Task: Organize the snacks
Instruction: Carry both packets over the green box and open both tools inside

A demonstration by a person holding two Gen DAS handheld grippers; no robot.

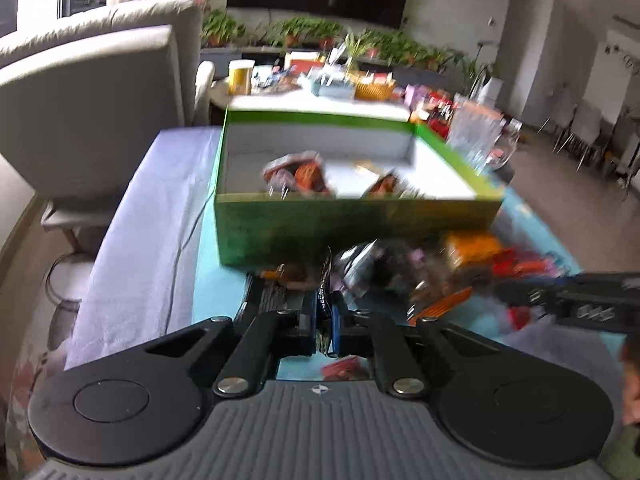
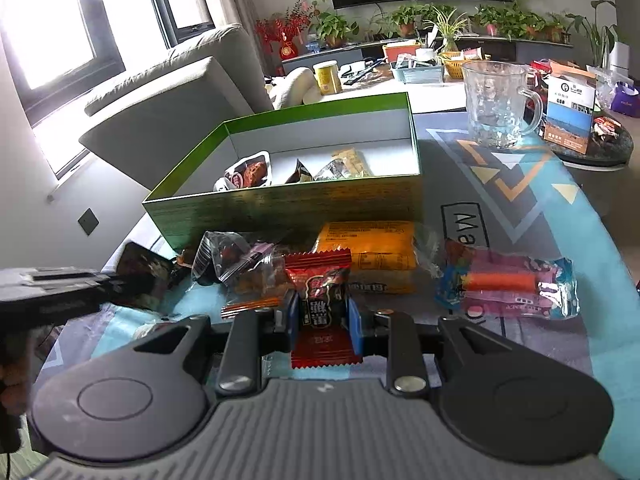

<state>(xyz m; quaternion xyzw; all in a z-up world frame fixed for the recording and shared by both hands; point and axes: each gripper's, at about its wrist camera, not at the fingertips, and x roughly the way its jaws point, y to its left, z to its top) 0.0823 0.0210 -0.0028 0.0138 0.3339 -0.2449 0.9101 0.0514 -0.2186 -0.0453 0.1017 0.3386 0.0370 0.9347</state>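
Observation:
A green box (image 2: 280, 208) with white inner walls stands open on the table and holds several wrapped snacks. Loose snacks lie in front of it: an orange packet (image 2: 368, 240), a clear cookie packet (image 2: 240, 256) and a clear packet of pink and orange sticks (image 2: 508, 284). My right gripper (image 2: 320, 318) is shut on a red and black candy packet (image 2: 320, 300), low over the cloth. My left gripper (image 1: 323, 320) is shut on the thin edge of a dark snack packet (image 2: 144, 276) at the left of the pile. The left wrist view is blurred.
A glass mug (image 2: 500, 104) and a small printed carton (image 2: 568, 112) stand to the right behind the box. A grey sofa (image 2: 180, 92) is at the left. Further back is a cluttered table with a yellow can (image 2: 327, 77).

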